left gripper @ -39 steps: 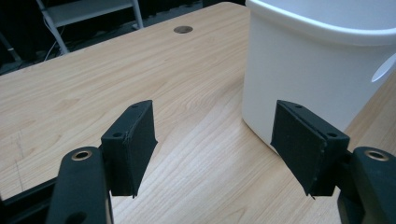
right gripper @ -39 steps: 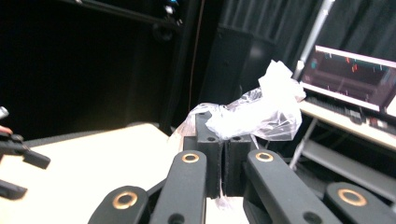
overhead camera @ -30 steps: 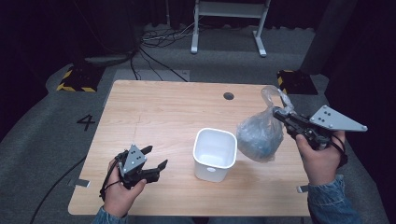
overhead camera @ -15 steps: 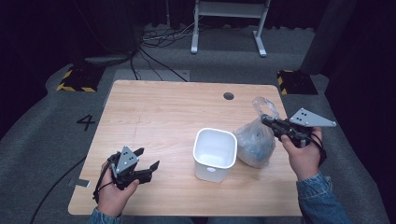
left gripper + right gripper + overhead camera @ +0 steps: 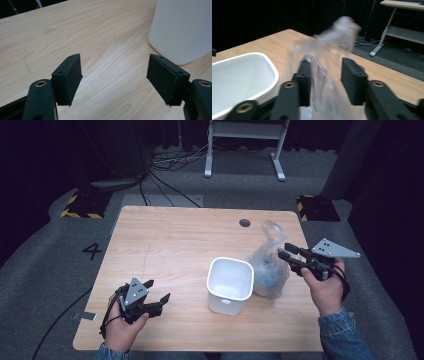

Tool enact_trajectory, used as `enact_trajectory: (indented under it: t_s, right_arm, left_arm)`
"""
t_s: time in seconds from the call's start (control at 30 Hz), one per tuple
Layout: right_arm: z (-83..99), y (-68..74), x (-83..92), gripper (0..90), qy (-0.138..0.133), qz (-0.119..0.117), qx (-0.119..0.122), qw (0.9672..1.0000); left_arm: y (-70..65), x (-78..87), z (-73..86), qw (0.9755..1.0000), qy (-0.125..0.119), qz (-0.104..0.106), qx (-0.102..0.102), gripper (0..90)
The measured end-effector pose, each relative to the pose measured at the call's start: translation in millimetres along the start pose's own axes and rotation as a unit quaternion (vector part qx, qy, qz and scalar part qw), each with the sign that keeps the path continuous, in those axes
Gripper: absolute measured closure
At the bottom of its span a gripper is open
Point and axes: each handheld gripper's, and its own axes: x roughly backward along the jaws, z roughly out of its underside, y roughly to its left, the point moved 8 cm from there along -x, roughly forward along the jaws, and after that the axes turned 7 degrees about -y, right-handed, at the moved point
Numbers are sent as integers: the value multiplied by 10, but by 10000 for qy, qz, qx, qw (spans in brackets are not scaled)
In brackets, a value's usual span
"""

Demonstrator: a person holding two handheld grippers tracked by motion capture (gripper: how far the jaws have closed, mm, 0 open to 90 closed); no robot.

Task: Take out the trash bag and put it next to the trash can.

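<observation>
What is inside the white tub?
The white tub looks empty: bare white walls and floor show in the high view. Its near wall hides a strip of the floor. The clear plastic bag sits beside it.

One legible marking found: a dark numeral "4" on the grey floor, just left of the desk. No readable text, label or brand on any item standing on the desk.

Table evenly lit, surroundings dark; right gripper view motion-blurred at plastic bag.
</observation>
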Motion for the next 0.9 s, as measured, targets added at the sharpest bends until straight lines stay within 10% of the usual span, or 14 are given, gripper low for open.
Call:
enact_trajectory:
  t_s: [0.57, 0.9]
  right_arm:
    - [-55, 4, 459, 319, -149, 255, 308, 9991]
    - [321, 17, 700, 197, 425, 196, 304, 9984]
  left_arm:
    - [52, 133, 71, 9999, 30, -124, 71, 280]
    - [98, 245, 160, 9993, 52, -283, 239, 281]
